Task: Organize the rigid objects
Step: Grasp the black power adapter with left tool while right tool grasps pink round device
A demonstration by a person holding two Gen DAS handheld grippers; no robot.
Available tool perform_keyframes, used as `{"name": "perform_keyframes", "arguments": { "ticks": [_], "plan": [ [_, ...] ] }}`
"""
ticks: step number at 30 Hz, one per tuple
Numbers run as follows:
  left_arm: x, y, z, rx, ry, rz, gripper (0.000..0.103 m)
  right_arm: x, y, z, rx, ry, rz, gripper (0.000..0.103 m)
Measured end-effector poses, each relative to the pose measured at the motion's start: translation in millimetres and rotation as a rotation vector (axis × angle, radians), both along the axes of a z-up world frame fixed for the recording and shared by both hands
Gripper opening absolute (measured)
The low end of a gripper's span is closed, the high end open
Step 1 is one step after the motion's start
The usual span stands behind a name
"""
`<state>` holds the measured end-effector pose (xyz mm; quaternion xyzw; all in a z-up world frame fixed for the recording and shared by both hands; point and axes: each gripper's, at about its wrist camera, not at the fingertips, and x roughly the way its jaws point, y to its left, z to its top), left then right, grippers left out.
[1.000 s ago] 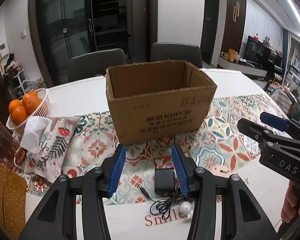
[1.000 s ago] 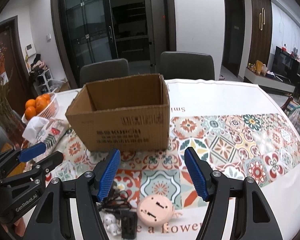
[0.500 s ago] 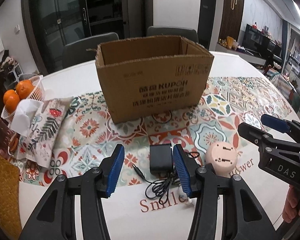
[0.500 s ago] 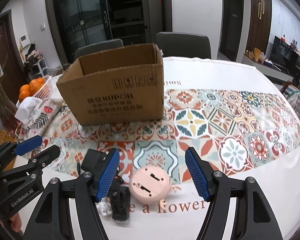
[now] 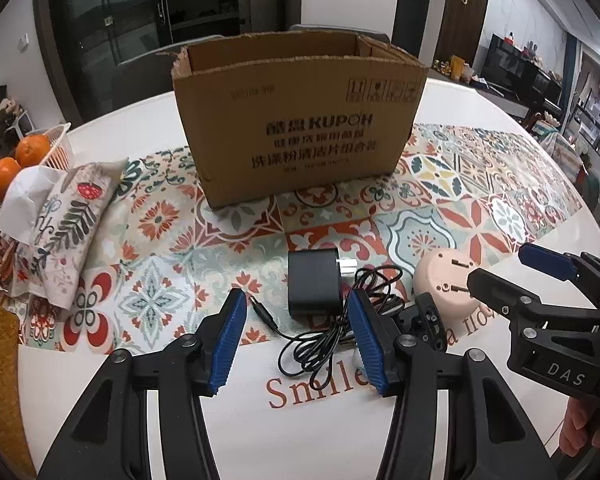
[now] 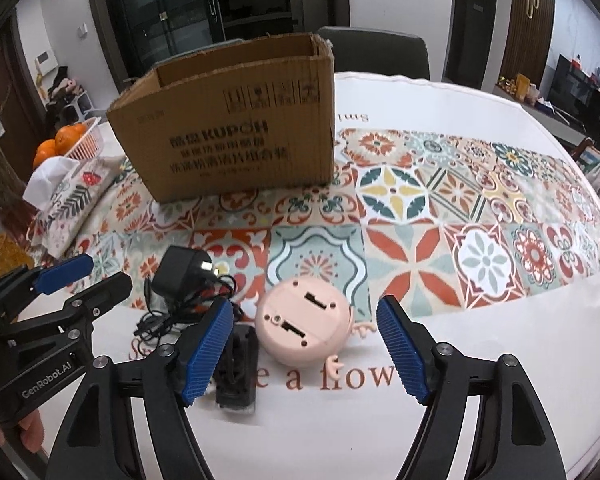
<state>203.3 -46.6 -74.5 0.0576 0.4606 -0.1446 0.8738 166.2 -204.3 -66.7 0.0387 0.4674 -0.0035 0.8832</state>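
Two fisheye views look forward and steeply down along each hand-held gripper's blue-padded fingers, close above a round table (image 5: 480,96) with a patterned cloth. The left wrist view faces the cardboard box (image 5: 300,120) nearly head-on, with the right gripper (image 5: 512,272) at its right edge. The right wrist view looks from further right, seeing the box (image 6: 228,128) at an angle and the left gripper (image 6: 88,276) at left; both share the box, black adapter (image 5: 312,284) (image 6: 176,268) and pink round object (image 5: 440,276) (image 6: 304,324).

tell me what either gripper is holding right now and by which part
Nothing is held. The left gripper is opening around the black power adapter, the right gripper around the round pink plastic gadget; no pad touches either.
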Motion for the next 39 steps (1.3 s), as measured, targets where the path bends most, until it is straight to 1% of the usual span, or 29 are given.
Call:
{"name": "perform_keyframes", "arguments": {
  "ticks": [11, 17, 28, 33, 37, 39],
  "plan": [
    [9.7, -7.0, -17.0, 0.0, 0.04, -0.025, 0.054, 1.4, -2.8, -22.6, 0.048, 0.072, 0.001, 0.078],
    [14.7, -5.6, -23.4, -0.007, 0.05, -0.028, 0.055, 5.0, -1.0, -32.8, 0.049, 0.1, 0.01, 0.078],
    [28.4, -9.5, -35.6, -0.008, 0.071, -0.044, 0.055, 13.0, -0.7, -46.9, 0.04, 0.13, 0.016, 0.082],
    [34.5, -14.3, -40.5, 0.002, 0.079, -0.046, 0.054, 15.3, -3.2, -50.0, 0.046, 0.124, 0.013, 0.086],
    [41.2, -16.8, -45.8, 0.005, 0.095, -0.043, 0.054, 18.8, -5.1, -52.0, 0.047, 0.117, 0.01, 0.087],
    [43.8, -17.7, -48.9, 0.004, 0.104, -0.041, 0.054, 22.0, -5.5, -55.3, 0.045, 0.128, 0.009, 0.087]
  ]
}}
